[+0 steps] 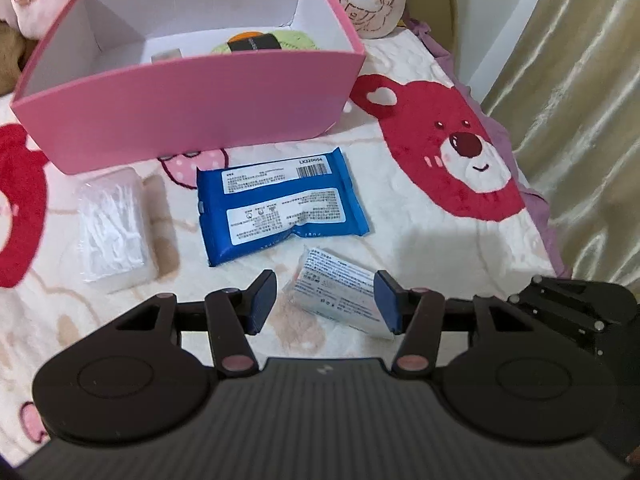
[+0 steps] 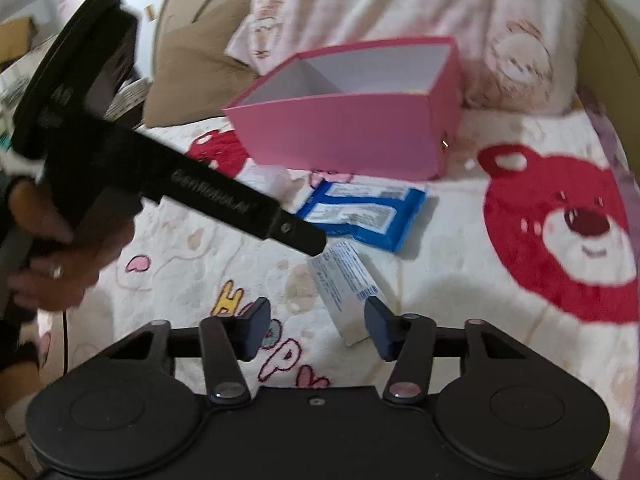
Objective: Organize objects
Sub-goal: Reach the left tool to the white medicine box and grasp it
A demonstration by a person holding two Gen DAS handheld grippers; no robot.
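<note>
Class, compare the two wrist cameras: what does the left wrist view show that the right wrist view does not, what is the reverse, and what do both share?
Only the left wrist view: the contents of the pink box, a green and orange item, and the clear pack of white sticks seen sharply.
Only the right wrist view: the person's hand holding the left hand-held gripper, plus a brown cushion.
Both: the pink box, the blue wipes pack, the small white packet and the bear blanket.
</note>
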